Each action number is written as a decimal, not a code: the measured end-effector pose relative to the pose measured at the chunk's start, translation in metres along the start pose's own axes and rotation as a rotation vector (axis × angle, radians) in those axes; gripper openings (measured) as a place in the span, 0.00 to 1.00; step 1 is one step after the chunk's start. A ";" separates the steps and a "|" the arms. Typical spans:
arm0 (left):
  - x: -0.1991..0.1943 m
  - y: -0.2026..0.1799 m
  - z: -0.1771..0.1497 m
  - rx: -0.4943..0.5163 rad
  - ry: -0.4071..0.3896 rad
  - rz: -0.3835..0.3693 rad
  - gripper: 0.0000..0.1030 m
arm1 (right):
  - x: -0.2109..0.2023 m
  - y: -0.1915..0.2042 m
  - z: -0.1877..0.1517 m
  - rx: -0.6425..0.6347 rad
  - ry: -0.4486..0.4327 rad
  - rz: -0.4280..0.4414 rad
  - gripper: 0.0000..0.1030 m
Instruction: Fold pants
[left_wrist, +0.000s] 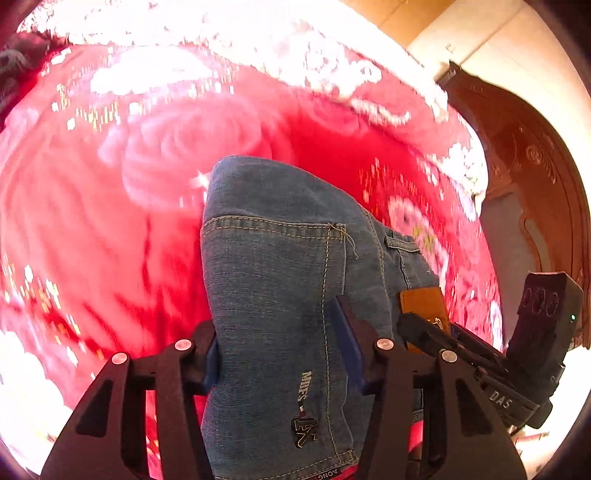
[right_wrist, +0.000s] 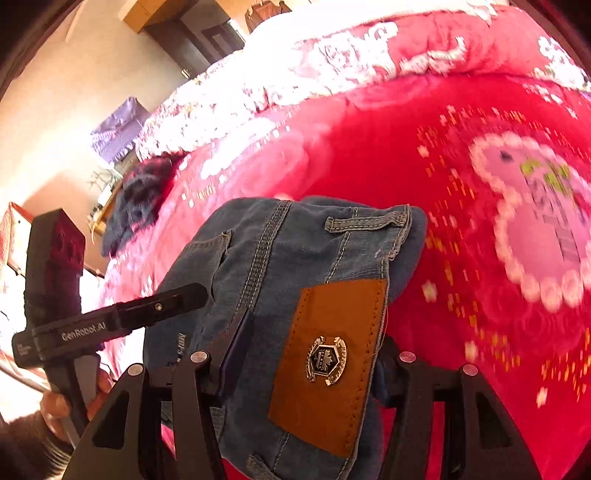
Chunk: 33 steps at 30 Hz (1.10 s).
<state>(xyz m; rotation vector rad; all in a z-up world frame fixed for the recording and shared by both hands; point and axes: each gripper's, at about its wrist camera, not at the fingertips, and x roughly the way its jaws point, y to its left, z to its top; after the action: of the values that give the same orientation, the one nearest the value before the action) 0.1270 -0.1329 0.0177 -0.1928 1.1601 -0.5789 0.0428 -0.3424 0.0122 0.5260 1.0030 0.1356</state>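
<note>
The blue denim pants (left_wrist: 280, 280) hang bunched between my two grippers above a red floral blanket (left_wrist: 92, 221). My left gripper (left_wrist: 284, 354) is shut on the pants near a back pocket with a small logo. My right gripper (right_wrist: 306, 365) is shut on the pants (right_wrist: 266, 258) at the waistband, by the brown leather patch (right_wrist: 328, 362) with a metal badge. The right gripper also shows at the right of the left wrist view (left_wrist: 436, 332), and the left gripper shows at the left of the right wrist view (right_wrist: 192, 295). The two grippers are close together.
The red blanket (right_wrist: 424, 166) covers a bed with white flower patterns and a pink round motif (right_wrist: 539, 221). A dark garment (right_wrist: 140, 199) lies on the bed's far left. A dark wooden headboard (left_wrist: 535, 177) stands at the right of the left wrist view.
</note>
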 end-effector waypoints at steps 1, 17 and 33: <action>-0.006 0.000 0.015 -0.002 -0.035 0.006 0.50 | -0.003 0.006 0.015 -0.014 -0.026 0.008 0.57; 0.027 0.065 -0.025 -0.051 -0.094 0.292 0.87 | 0.056 -0.005 0.004 -0.020 0.026 -0.421 1.00; 0.003 0.017 -0.072 0.041 -0.112 0.093 1.00 | -0.004 0.028 -0.038 -0.078 -0.137 -0.417 1.00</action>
<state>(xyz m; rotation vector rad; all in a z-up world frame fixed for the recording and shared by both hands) 0.0683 -0.1097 -0.0212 -0.1335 1.0422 -0.5030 0.0121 -0.3057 0.0128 0.2427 0.9490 -0.2294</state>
